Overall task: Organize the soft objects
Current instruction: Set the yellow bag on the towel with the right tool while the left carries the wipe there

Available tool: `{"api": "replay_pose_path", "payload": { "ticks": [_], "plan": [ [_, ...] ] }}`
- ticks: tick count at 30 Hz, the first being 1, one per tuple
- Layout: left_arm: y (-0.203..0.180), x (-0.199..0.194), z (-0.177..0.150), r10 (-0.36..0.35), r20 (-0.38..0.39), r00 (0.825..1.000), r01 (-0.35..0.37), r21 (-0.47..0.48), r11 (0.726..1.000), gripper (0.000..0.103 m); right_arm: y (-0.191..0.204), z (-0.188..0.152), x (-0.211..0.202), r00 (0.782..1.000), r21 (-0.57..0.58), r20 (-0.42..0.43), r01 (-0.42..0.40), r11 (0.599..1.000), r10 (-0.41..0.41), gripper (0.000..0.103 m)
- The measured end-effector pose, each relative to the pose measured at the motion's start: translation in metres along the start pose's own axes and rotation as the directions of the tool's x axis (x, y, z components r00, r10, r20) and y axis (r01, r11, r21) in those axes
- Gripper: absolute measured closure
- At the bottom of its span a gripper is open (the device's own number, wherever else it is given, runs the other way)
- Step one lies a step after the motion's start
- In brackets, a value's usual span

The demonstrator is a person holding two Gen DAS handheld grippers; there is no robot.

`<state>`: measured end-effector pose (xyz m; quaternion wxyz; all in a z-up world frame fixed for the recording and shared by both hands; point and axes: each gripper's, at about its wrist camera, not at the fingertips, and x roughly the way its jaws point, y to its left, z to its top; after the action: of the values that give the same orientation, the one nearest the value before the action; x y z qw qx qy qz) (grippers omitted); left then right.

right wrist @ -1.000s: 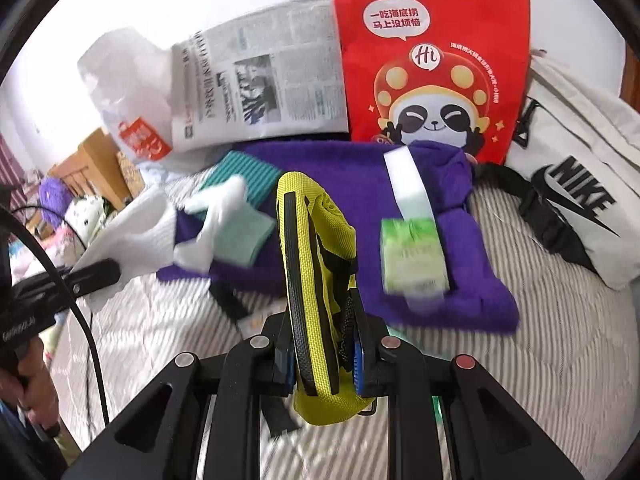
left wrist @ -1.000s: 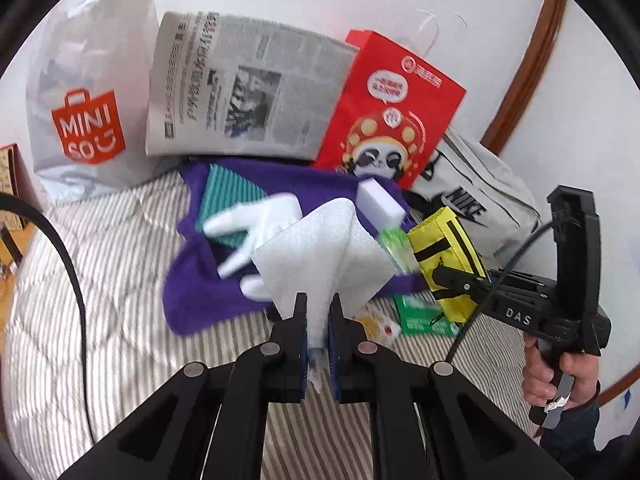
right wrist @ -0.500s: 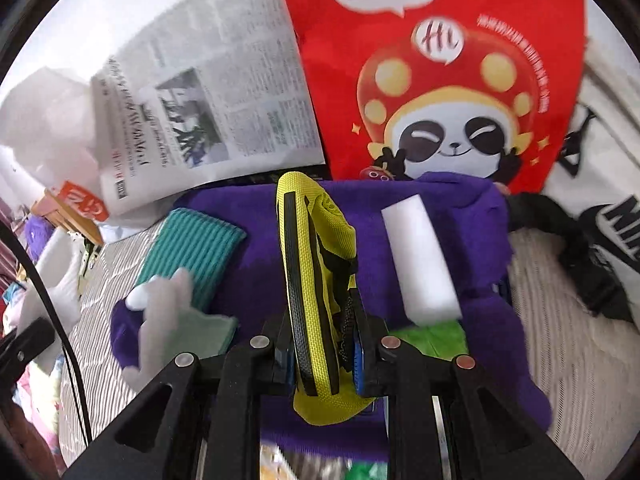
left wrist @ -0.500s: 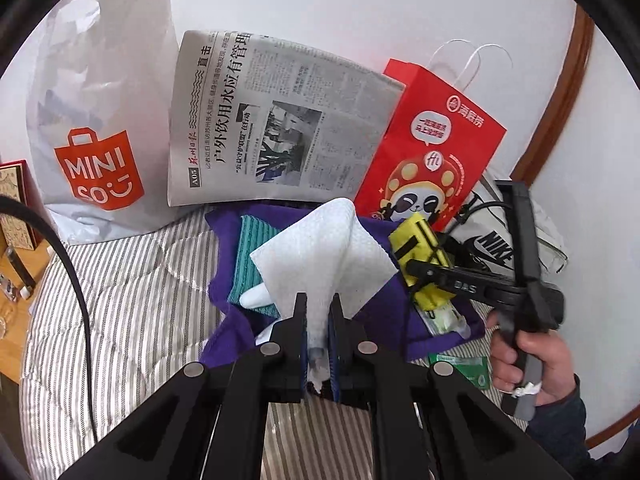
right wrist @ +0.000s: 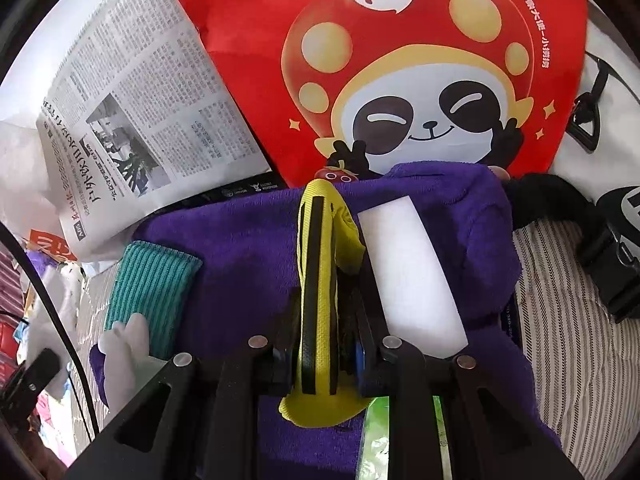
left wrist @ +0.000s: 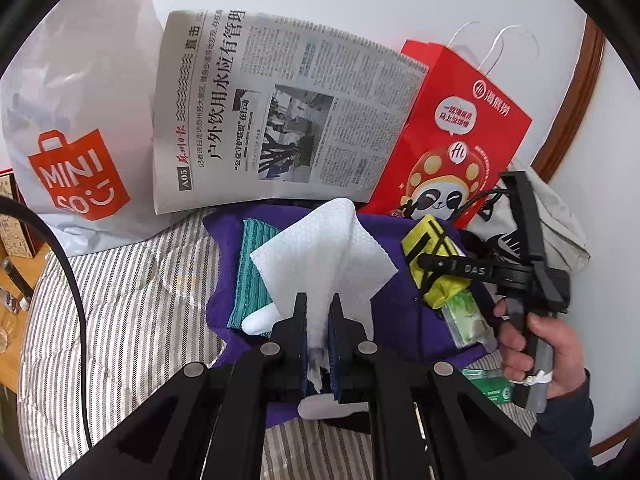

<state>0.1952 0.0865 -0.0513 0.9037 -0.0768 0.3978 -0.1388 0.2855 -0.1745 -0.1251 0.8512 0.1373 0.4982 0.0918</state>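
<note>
My left tool (left wrist: 319,316) pinches a limp white paper cloth (left wrist: 322,248) at its gathered bottom, centre frame; it feels weightless, floppy, easily torn. My right tool (right wrist: 326,344) clamps a soft yellow-and-black fabric pouch (right wrist: 316,280) mid-body, above the purple fleece towel (right wrist: 248,236) on the striped bed (right wrist: 560,320); it squashes, so I grip deep.

You are in a home bedroom. A striped quilted mattress (left wrist: 120,320) carries the things, its far edge against a plain white wall (left wrist: 360,8). Propped along that edge are a Miniso shopping bag (left wrist: 76,152), a Chinese newspaper (left wrist: 272,112), a red Haidilao paper bag (left wrist: 460,152) and a Nike tote (right wrist: 612,128). A wooden bedside stand (left wrist: 12,308) sits off the left edge.
</note>
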Motion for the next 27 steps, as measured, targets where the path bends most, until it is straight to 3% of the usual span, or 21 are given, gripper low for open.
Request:
{"api": "replay_pose_path", "payload": {
  "ticks": [6,13,27],
  "plan": [
    [-0.003,0.015,0.008,-0.041,-0.015,0.999,0.04,-0.047,0.998,0.095,-0.001,0.006,0.001,0.999,-0.056,-0.029,0.013,0.998,-0.015,0.075],
    [-0.019,0.052,0.022,-0.004,-0.067,0.998,0.002,-0.019,1.0,0.095,-0.001,0.0,-0.009,0.997,-0.134,-0.045,0.055,0.989,-0.062,0.049],
    [-0.036,0.115,0.02,0.085,-0.16,0.983,-0.079,0.042,0.996,0.094,-0.011,-0.001,-0.045,0.997,-0.177,-0.012,0.073,0.981,-0.076,0.049]
  ]
}}
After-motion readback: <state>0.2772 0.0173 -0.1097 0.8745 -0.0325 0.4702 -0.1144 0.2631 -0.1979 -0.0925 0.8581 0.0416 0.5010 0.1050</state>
